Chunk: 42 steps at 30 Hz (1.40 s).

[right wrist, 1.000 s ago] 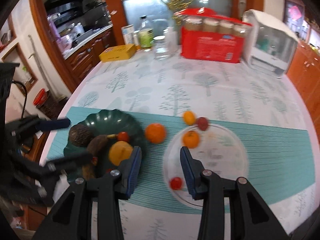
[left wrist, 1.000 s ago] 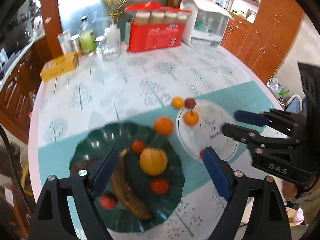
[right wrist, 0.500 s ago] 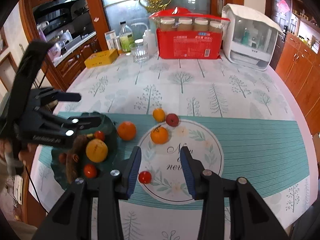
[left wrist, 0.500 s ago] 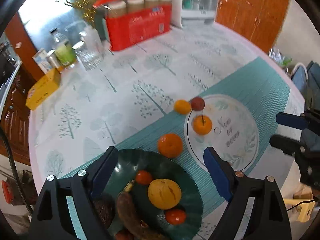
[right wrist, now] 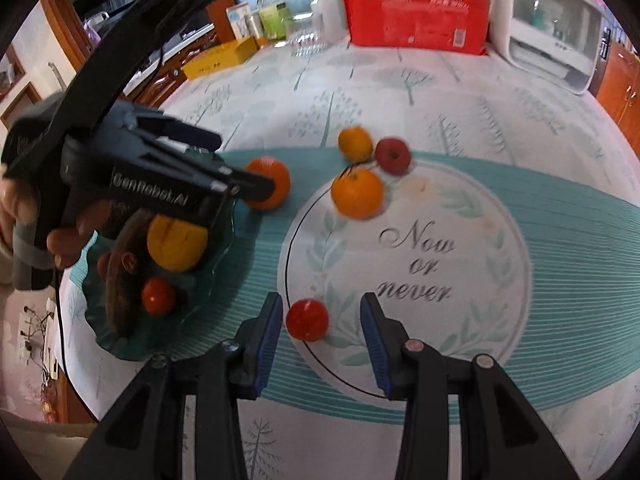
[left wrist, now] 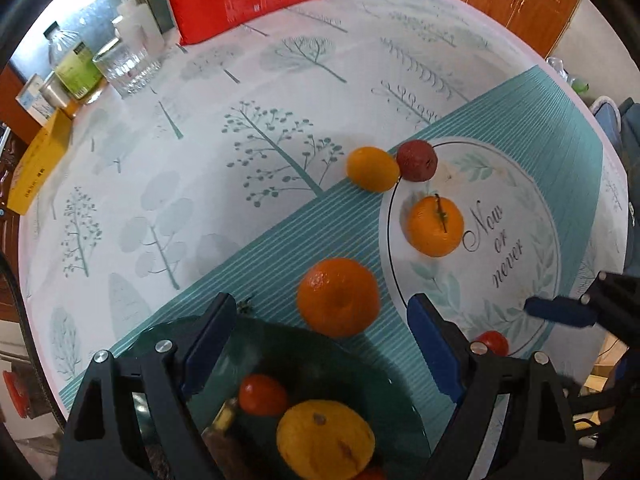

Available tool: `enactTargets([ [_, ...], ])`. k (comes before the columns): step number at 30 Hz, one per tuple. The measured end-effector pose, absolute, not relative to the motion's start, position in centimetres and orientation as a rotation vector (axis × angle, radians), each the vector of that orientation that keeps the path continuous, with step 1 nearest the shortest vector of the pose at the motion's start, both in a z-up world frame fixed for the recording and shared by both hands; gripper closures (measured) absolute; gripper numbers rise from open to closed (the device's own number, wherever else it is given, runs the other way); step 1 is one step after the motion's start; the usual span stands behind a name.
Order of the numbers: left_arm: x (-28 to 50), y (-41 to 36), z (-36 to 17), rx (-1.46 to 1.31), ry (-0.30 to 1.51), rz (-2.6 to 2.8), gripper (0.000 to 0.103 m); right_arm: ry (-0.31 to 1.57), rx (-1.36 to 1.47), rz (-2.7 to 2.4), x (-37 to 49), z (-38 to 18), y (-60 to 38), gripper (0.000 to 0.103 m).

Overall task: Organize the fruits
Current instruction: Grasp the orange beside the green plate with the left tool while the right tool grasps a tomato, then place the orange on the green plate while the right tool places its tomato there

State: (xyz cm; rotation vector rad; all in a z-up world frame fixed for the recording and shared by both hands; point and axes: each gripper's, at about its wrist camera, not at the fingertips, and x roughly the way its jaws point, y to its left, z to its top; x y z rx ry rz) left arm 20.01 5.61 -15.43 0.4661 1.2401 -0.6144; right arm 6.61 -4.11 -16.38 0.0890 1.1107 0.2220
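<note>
My left gripper is open, with a large orange on the teal mat just ahead of its jaws; it also shows in the right wrist view. Below it the dark green plate holds a yellow fruit, a small tomato and a brown banana. The white plate carries a stemmed orange. A small yellow fruit and a red fruit lie at its rim. My right gripper is open around a small red tomato on the white plate's edge.
At the table's back stand a red box, a white appliance, a glass, bottles and a yellow box. The table edge runs close on the left and right.
My left gripper has moved forward and down toward the large orange. My right gripper has dropped closer to the small tomato, which now sits between its fingers.
</note>
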Motion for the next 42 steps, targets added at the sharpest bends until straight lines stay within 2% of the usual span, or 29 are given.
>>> enactTargets([
  [10, 20.6, 4.2, -17.4, 0.5, 1.268, -0.632, 0.02, 1.136, 0.065, 0.276, 7.0, -18.1, -2.9, 0.063],
  [13, 20.7, 4.1, -17.7, 0.507, 1.275, -0.629, 0.029, 1.134, 0.047, 0.28, 7.0, -18.3, -2.7, 0.063],
  [15, 20.8, 4.2, -17.9, 0.514, 1.273, -0.62, 0.038, 1.138, 0.033, 0.283, 7.1, -18.5, -2.5, 0.067],
  [20, 20.6, 4.4, -17.9, 0.528, 1.26, -0.627, 0.043, 1.127, -0.004, 0.287, 7.0, -18.5, -2.1, 0.069],
  [22, 20.6, 4.2, -18.0, 0.532, 1.258, -0.64, 0.05, 1.125, -0.01, 0.284, 6.9, -18.5, -2.1, 0.073],
  [23, 20.6, 4.0, -18.0, 0.534, 1.261, -0.651, 0.057, 1.123, -0.008, 0.283, 6.9, -18.5, -2.1, 0.076],
  [36, 20.0, 3.0, -17.7, 0.523, 1.238, -0.645, 0.06, 1.123, 0.049, 0.273, 6.9, -18.4, -3.6, 0.078],
  [42, 19.3, 2.5, -14.9, 0.458, 1.197, -0.653, 0.06, 1.103, 0.053, 0.253, 6.9, -17.3, -4.1, 0.078],
])
